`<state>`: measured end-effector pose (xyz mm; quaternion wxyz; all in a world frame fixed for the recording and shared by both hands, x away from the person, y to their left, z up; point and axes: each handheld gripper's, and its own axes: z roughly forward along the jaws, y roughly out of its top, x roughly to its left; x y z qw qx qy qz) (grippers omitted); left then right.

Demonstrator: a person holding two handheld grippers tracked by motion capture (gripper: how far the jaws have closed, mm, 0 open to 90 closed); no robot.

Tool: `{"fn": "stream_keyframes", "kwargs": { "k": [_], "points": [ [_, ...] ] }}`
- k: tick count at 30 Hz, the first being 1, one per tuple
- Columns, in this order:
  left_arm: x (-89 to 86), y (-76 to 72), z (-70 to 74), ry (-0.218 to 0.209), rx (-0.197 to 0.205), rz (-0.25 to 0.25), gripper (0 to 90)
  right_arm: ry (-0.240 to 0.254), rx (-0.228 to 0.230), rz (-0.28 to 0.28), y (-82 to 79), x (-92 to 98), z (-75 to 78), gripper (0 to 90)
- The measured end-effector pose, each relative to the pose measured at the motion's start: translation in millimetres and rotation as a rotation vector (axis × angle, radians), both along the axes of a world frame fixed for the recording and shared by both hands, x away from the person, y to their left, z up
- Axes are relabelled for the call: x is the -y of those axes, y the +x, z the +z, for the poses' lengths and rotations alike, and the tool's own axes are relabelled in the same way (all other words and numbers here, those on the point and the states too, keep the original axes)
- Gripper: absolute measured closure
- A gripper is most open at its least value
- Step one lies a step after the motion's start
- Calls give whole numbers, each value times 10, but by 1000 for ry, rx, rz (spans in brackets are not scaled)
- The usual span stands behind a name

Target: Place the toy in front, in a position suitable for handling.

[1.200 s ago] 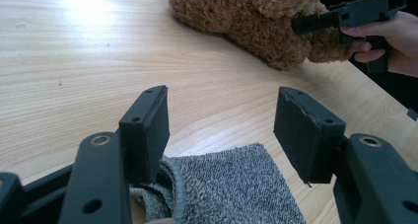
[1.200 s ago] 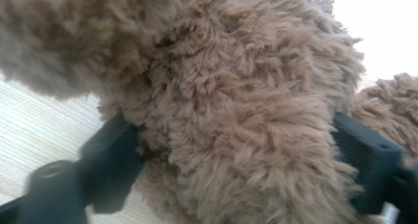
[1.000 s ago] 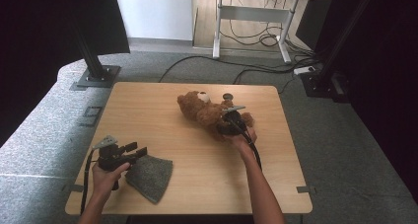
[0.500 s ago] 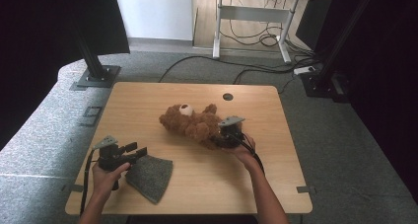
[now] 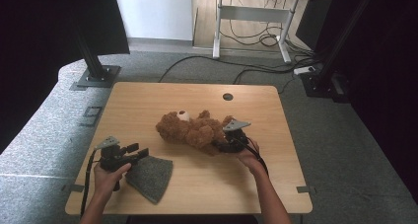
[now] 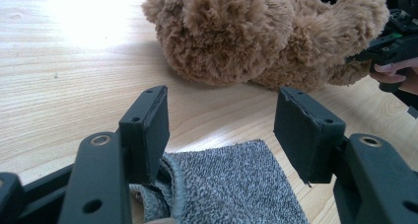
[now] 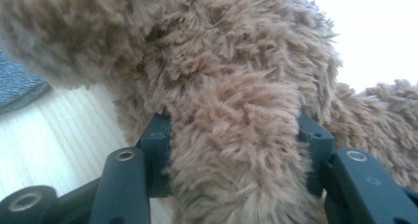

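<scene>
High view: brown teddy bear lies mid tabletop, no readable tag. Left tool view: jaws apart over grey cloth (empty). Right tool view: jaws, just opening, w/ bear's limb between, pads touching fur.

This looks like a lab or recording studio: black curtains and black stands flank the wooden desk on grey carpet, with loose cables beyond it under a white-legged table.
</scene>
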<state>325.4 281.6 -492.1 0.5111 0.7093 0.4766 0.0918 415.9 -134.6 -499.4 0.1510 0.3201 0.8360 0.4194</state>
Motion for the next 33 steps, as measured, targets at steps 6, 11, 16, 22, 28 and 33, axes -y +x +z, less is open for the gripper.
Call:
{"fn": "stream_keyframes", "kwargs": {
  "k": [6, 11, 16, 22, 28, 33],
  "points": [
    [-27, 3, -15, -3, -6, 8, 380, -27, 30, -37, 96, -6, 41, 409],
    [-29, 6, -24, 0, -8, 7, 379, -8, 34, -99, 134, 60, 26, 288],
    [-40, 3, -22, -1, -8, 9, 380, 39, 36, -175, 26, 139, 81, 237],
    [-47, -2, -16, -7, -8, 12, 380, 136, 60, -266, -249, 396, 53, 266],
    [-38, 0, -17, -11, -10, 11, 380, 212, 37, -326, -424, 702, -54, 390],
    [-26, 2, -24, -8, -11, 10, 380, 224, 14, -317, -371, 682, -68, 468]
  ]
}}
